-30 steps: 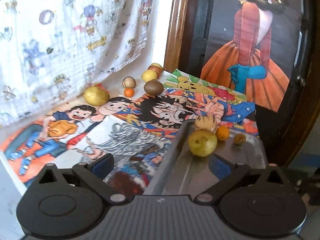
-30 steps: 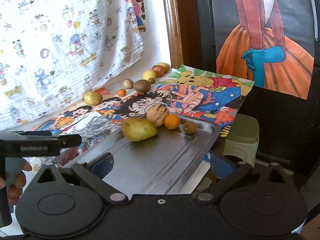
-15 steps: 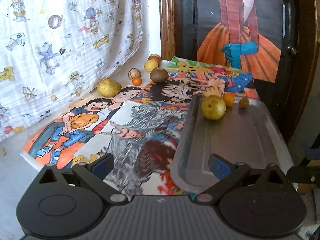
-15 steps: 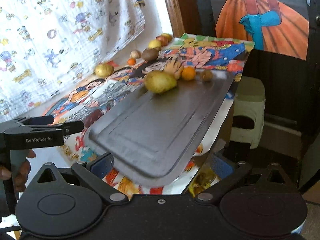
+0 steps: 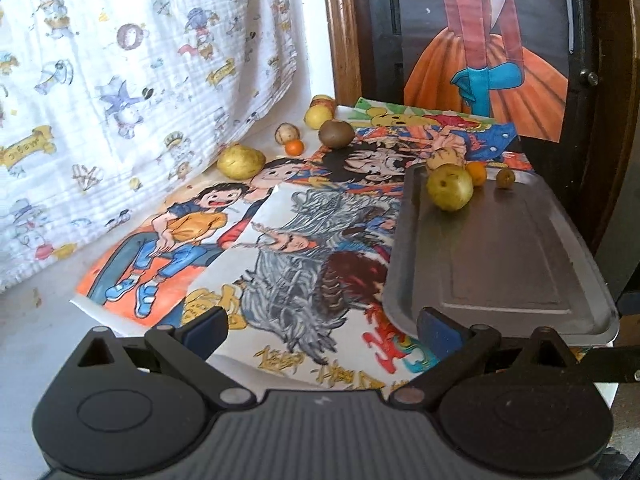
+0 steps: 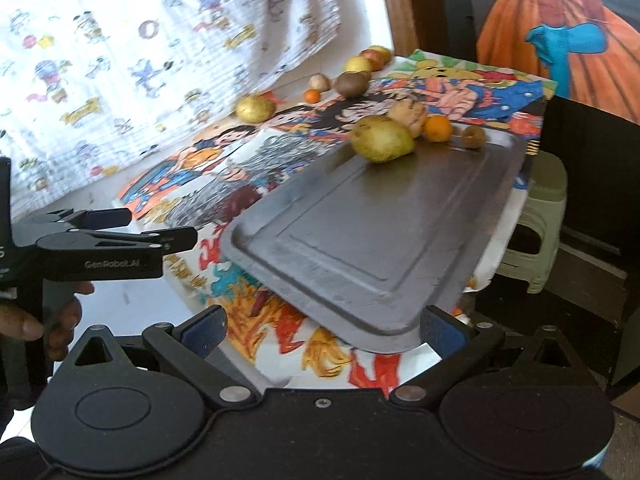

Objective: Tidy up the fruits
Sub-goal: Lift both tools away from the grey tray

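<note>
A grey metal tray (image 5: 500, 256) lies on the right of a table covered in cartoon posters. At its far end sit a green pear (image 5: 449, 187), a tan fruit (image 5: 442, 157), a small orange (image 5: 477, 172) and a small brown fruit (image 5: 505, 178). Several loose fruits line the back by the cloth, among them a yellow one (image 5: 240, 161) and a brown one (image 5: 336, 133). My left gripper (image 5: 322, 328) is open and empty, back from the tray's near left corner. My right gripper (image 6: 322, 328) is open, its fingers either side of the tray's (image 6: 380, 240) near end without touching.
A cartoon-print cloth (image 5: 140, 80) hangs along the left and back. A dark door with an orange-dress picture (image 5: 488, 60) stands behind the table. A green stool (image 6: 536, 220) sits beyond the table's right edge. A hand (image 6: 40, 320) holds the left gripper (image 6: 160, 225).
Both grippers have drawn back from the tray's far end toward the near table edge, so the whole tray now shows. The fruits on the tray have stayed put.
</note>
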Demonstrator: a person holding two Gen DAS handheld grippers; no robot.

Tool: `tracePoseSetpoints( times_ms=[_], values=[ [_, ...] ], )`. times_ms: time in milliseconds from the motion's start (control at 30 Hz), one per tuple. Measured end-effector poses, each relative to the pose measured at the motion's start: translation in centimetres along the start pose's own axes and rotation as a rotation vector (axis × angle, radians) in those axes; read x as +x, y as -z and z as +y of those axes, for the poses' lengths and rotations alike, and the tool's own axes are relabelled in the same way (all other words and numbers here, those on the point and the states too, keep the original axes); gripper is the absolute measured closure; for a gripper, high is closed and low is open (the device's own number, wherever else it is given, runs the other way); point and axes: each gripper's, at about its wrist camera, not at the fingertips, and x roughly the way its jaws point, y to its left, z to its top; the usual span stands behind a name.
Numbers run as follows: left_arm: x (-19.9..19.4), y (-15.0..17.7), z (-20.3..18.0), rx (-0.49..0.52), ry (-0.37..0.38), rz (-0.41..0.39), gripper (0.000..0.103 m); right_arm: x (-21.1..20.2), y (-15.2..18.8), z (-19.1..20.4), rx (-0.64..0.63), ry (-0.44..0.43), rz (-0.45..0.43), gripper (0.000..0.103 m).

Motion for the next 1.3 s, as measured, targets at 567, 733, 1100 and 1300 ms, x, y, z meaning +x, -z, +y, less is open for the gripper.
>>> tracePoseSetpoints(
  times_ms=[567,733,1100,1300],
  values=[
    [2.1,-0.2,6.0,-0.174,-0.063,0.039,0.001,1.6,-3.1,-0.6,0.031,-0.246,-0.139,0.001],
    [5.1,-2.0,7.7,-0.21,-0.072,0.028,0.0,5.1,-6.0,-1.8,0.063,-0.31,-0.109,0.001],
    [7.0,-10.6,9.5,-0.184,-0.073,0.356,0.001,2.9,-14.2,-0.5,0.315,-0.169,0.113,0.001],
    [3.8,-17.2,10.4,-0.16,-0.041,0.443,0.001,-0.3,-20.2,1.1,0.313,-0.094,0.161,0.0]
  ],
)
